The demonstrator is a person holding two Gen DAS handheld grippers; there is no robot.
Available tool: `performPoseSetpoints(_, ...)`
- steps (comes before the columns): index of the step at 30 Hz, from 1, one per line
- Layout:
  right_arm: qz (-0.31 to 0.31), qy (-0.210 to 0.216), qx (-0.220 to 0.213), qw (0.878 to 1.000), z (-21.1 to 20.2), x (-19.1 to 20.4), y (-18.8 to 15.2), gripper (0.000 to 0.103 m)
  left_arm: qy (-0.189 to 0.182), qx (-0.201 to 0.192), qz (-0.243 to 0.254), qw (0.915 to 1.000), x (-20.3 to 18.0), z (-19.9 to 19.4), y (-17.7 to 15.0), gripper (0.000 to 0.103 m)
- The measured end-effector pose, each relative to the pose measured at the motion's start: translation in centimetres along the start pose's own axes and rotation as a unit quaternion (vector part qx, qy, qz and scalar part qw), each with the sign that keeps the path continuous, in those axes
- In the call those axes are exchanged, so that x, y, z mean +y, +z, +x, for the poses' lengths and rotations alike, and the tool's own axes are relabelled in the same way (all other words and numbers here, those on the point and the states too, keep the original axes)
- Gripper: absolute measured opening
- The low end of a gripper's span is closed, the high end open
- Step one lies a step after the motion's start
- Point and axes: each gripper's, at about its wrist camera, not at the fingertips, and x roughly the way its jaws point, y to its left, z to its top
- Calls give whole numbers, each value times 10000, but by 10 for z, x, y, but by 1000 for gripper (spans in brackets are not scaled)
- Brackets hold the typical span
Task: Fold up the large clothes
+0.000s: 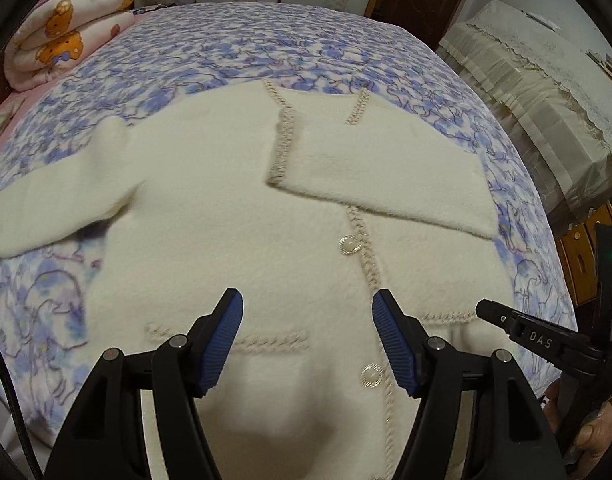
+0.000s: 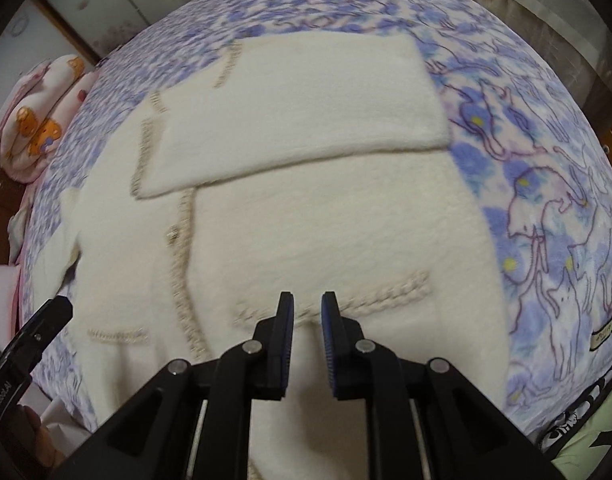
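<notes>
A cream fluffy cardigan [image 1: 233, 216] with beige braided trim and pearly buttons lies front up on the bed. Its right sleeve [image 1: 378, 172] is folded across the chest; its left sleeve [image 1: 53, 200] stretches out to the left. My left gripper [image 1: 308, 308] is open, hovering above the hem near the button band, holding nothing. My right gripper [image 2: 308, 308] hovers over the right pocket trim [image 2: 346, 300] of the cardigan [image 2: 306, 220], its jaws a narrow gap apart and empty. The folded sleeve [image 2: 306, 112] lies beyond it.
The bed has a blue and white floral blanket [image 1: 265, 48], also in the right wrist view [image 2: 546, 200]. A rolled pink bear-print quilt [image 1: 65, 28] sits at the far left corner. A lace-covered cabinet [image 1: 538, 92] stands to the right of the bed.
</notes>
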Motion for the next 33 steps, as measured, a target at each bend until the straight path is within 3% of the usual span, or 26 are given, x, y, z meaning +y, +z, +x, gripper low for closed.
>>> performPoseSetpoints(7,-674,154,-31,9976,-15,62,-27,14,107,-46,-165,9998,64,-40,-23,66)
performPoseSetpoints(12,-1239,137,-117,9921,-27,105,-42,14,128,165,-326,9993,118,-57,-33,66)
performPoseSetpoints(17,-1794,149,-245,9834,-36,154,-49,14,85,398,-570,9975,172,-68,-30,66)
performPoseSetpoints(21,-2181,252,-346,9750,-35,197,-50,14,127,307,-1003,9944,228,-74,-18,66)
performPoseSetpoints(30,-2493,454,-476,9662,-4,279,-29,14,229,217,-2436,9694,378,-38,10,66)
performPoseSetpoints(33,-2473,524,-368,9668,13,294,-23,14,147,304,-3039,9521,422,-12,17,66)
